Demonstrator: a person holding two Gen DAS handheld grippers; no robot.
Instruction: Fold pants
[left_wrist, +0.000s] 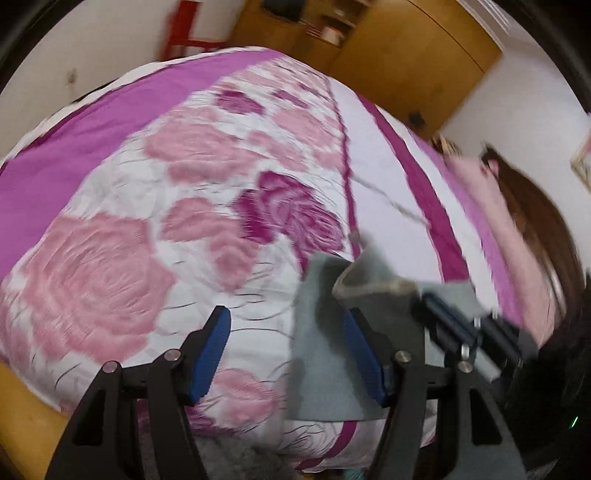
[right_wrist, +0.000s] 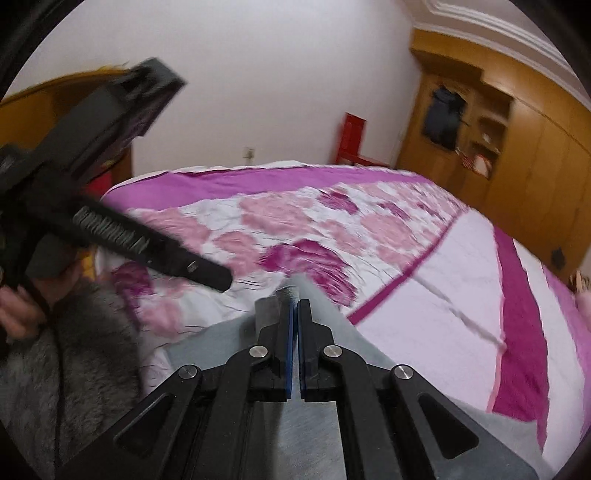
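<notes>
The pants (left_wrist: 325, 332) are grey, thin and limp, lying at the near edge of the bed (left_wrist: 110, 155) on its pink and purple rose quilt, toward five o'clock in the left wrist view, with one corner lifted into a soft peak. The right gripper (right_wrist: 294, 306) is clamped on that raised edge: its blue pads are pressed together with a sliver of grey cloth and a darker hem poking out past the tips at twelve o'clock in its own view. The left gripper (left_wrist: 286, 332) stands apart with nothing between its blue pads (left_wrist: 207, 354), only quilt showing through the gap, while the grey cloth runs just beside and behind its right-hand finger. By the look of it the fabric is light, drapes freely and will sag and slide wherever it is unsupported, so a single pinch would let it hang in a twist; a second hold along the same hem or waistband edge, well apart from the first, should keep it flat for a fold. It is not fragile and seems unlikely to slip from rubbery pads. No brand, label or readable writing shows on the pants, quilt or grippers; motion blur would hide small print anyway
</notes>
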